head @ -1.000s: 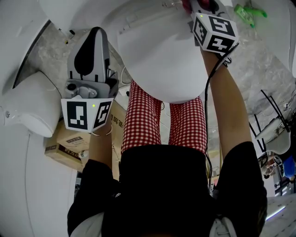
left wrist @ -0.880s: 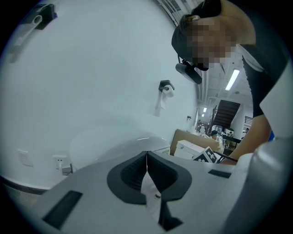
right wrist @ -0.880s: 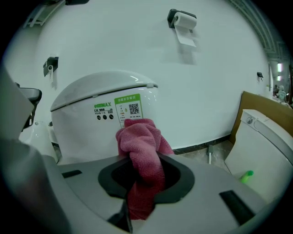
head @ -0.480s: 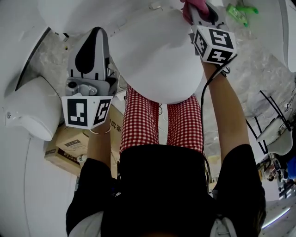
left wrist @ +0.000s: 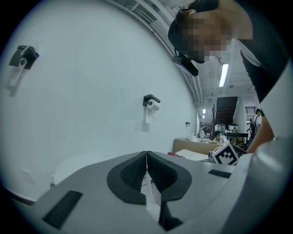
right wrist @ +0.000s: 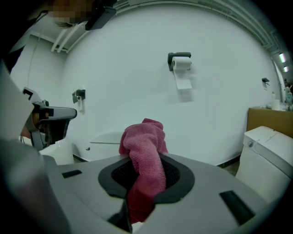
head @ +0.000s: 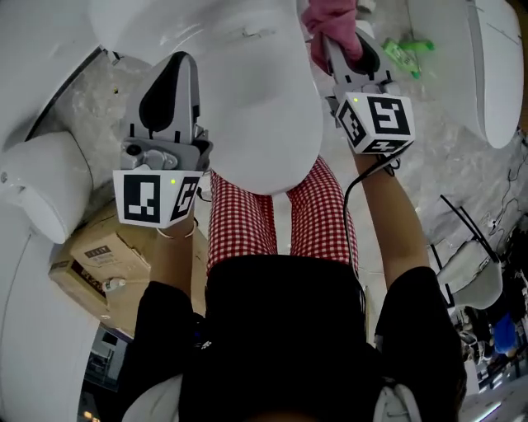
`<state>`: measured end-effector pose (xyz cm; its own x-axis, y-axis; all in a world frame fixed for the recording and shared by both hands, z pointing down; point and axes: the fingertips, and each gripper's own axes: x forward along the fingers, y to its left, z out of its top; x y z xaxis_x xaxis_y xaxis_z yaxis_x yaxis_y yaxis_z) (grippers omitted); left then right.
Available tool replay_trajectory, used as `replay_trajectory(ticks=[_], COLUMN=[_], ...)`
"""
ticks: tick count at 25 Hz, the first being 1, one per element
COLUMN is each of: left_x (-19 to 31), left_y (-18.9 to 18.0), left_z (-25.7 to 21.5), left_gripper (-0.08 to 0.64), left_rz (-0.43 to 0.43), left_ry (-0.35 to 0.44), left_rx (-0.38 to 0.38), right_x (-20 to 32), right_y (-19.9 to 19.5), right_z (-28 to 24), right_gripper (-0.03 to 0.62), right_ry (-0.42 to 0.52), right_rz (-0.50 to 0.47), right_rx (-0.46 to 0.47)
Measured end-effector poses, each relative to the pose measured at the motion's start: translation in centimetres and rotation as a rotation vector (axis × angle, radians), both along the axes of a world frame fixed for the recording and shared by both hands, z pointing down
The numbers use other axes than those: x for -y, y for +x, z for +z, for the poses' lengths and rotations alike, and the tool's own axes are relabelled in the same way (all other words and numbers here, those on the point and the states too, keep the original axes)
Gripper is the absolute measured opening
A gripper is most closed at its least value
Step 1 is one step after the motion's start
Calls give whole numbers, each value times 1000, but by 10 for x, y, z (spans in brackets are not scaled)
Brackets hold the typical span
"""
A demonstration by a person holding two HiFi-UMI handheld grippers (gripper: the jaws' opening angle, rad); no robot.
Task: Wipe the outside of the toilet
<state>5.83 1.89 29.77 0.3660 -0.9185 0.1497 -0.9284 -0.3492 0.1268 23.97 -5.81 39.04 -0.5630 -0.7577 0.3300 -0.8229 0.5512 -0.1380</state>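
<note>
Head view: clamps pink cloth (head: 328,23) in right tongs (head: 337,45) beside toilet (head: 247,99), seemingly for wiping; holds left tongs (head: 180,62) closed, empty, aside.

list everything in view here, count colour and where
toilet: one, white, centre, before the person
side fixtures: two, white, one each side
cloth: one, pink, in right gripper
cardboard boxes: apparently two, brown, floor lower left
small item: one, green, floor upper right, unclear what
paper holders: several, black, on wall
floor: grey marbled
trousers: red-checked, below toilet
left gripper: grey, jaws together, empty, left of toilet
right gripper: grey, clamped on cloth, toilet's right
</note>
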Motion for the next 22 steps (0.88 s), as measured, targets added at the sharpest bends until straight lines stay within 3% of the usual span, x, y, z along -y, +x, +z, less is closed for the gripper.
replay_trajectory(ticks=[6,11,17,22], left_x=[-9,-12,-22,-31], left_y=[41,73,70,68], left_z=[-41,-97,-153,-208], left_gripper=[11,11,11,11], left_rz=[30,144,212,311], left_ry=[13,0,23,74], left_rx=[16,43,68,151], right_x=[-25,-58,-91,-111], right_y=[-2,-18,-52,-64], right_z=[-77,-154,-235,-295], right_gripper=[100,100,100,100], right_ry=[116,145,199,200], right_rz=[-151,-244,-306,-302], right_rx=[-5,27,90,206])
